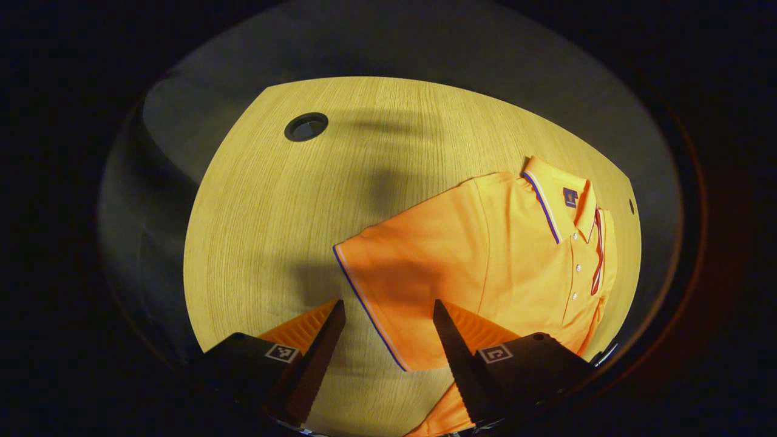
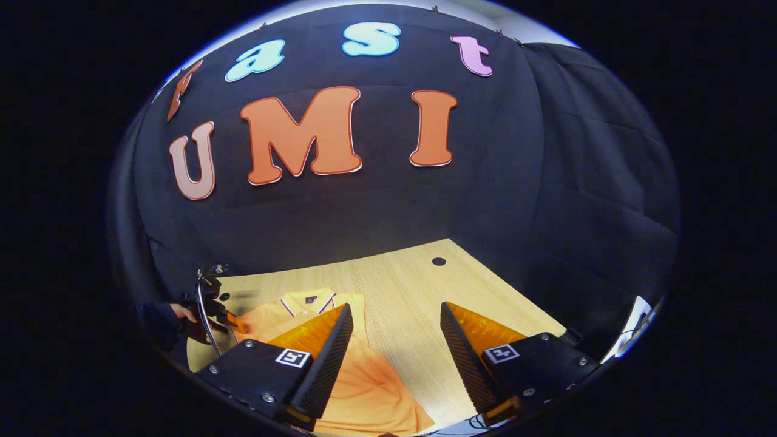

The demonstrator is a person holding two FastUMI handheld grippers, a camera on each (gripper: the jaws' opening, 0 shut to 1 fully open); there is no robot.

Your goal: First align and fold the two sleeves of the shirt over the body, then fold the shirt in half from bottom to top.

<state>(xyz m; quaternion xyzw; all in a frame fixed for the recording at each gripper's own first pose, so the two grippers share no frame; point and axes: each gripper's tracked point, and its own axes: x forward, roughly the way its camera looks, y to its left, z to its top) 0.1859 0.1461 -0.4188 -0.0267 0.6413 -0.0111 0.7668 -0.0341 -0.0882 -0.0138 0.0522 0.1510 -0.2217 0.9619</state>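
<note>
Shirt [image 1: 485,261] first: an orange polo lying flat on the wooden table [image 1: 291,206], toward the right of my left gripper view. Its collar [image 1: 561,194] carries thin dark and pale stripes, with a small dark tag inside the neck, and a row of pale buttons runs down the placket. One short sleeve [image 1: 388,291] is spread out sideways on the wood, its cuff edged with the same striped trim. The far side of the shirt by the table edge looks folded inward along the placket, though I cannot tell how neatly it lies.

In my right gripper view the shirt [image 2: 358,376] sits at the near left part of the table [image 2: 413,303], collar away from me, its lower body running under the frame's bottom.

My left gripper [image 1: 388,328] hangs above the sleeve cuff with its fingers spread wide, nothing between them. My right gripper [image 2: 397,334] is likewise spread wide and empty, one finger over the shirt's edge, the other over bare wood.

Farther off in the right gripper view I see the left gripper [image 2: 209,303] beyond the shirt's shoulder, held by a hand [image 2: 181,312] in a dark sleeve.

A round dark hole [image 1: 306,126] is set in the tabletop, well apart from the shirt.
</note>
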